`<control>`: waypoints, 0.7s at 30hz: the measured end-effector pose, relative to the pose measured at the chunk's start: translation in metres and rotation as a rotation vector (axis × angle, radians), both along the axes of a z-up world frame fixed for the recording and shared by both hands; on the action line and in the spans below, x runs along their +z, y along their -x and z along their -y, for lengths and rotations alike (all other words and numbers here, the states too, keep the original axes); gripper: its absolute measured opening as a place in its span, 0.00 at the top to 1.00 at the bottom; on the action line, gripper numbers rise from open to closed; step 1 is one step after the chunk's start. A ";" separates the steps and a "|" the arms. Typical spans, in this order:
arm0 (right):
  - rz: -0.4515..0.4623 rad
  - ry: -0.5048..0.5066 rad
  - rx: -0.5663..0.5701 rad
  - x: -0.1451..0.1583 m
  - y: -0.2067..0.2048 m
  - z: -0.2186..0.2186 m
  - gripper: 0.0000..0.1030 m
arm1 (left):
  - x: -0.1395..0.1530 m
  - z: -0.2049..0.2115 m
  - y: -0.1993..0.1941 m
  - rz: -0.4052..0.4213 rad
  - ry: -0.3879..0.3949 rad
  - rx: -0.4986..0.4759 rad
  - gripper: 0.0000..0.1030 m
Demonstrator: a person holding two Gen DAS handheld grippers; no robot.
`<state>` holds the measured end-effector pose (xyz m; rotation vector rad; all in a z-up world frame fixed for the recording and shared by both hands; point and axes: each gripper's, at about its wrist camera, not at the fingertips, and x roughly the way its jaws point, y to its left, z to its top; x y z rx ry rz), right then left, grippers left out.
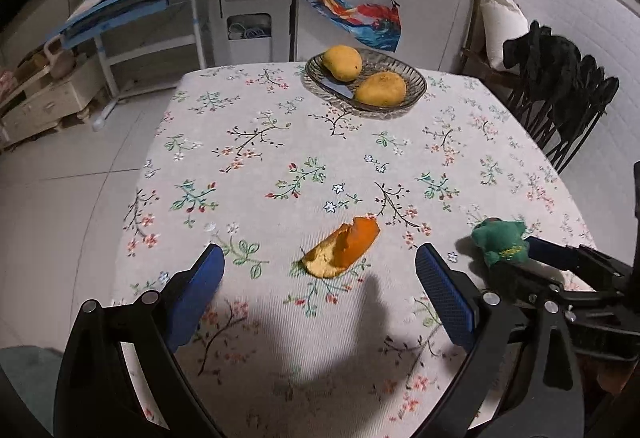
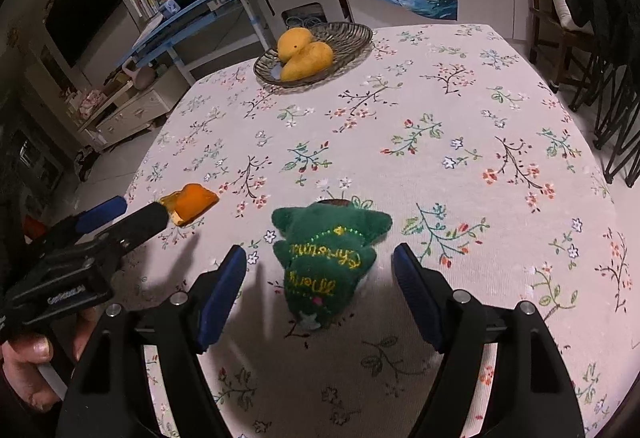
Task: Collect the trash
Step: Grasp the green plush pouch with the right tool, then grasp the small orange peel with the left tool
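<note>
An orange mango peel [image 1: 340, 248] lies on the floral tablecloth [image 1: 280, 142], just ahead of my left gripper [image 1: 320, 270], which is open with the peel between and slightly beyond its blue pads. The peel also shows in the right wrist view [image 2: 194, 204]. A green plush Christmas tree [image 2: 326, 258] lies between the open fingers of my right gripper [image 2: 320, 262]. The plush also shows in the left wrist view [image 1: 500, 242], beside the right gripper's blue finger [image 1: 548, 252].
A glass dish [image 1: 412, 78] with two mangoes [image 1: 342, 62] and a knife stands at the table's far side. Dark folding chairs [image 1: 560, 90] stand right of the table. A blue desk [image 1: 132, 6] and a white cabinet stand beyond on the tiled floor.
</note>
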<state>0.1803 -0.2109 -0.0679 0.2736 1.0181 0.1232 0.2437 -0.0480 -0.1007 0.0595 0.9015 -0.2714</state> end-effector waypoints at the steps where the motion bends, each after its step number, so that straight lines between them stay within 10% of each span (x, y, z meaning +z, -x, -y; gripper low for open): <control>1: -0.003 -0.002 0.002 -0.001 0.000 0.000 0.29 | -0.002 0.002 -0.003 -0.003 -0.008 -0.001 0.10; 21: 0.006 0.021 0.052 -0.003 -0.011 -0.003 0.44 | -0.020 0.015 -0.026 -0.025 -0.086 -0.024 0.10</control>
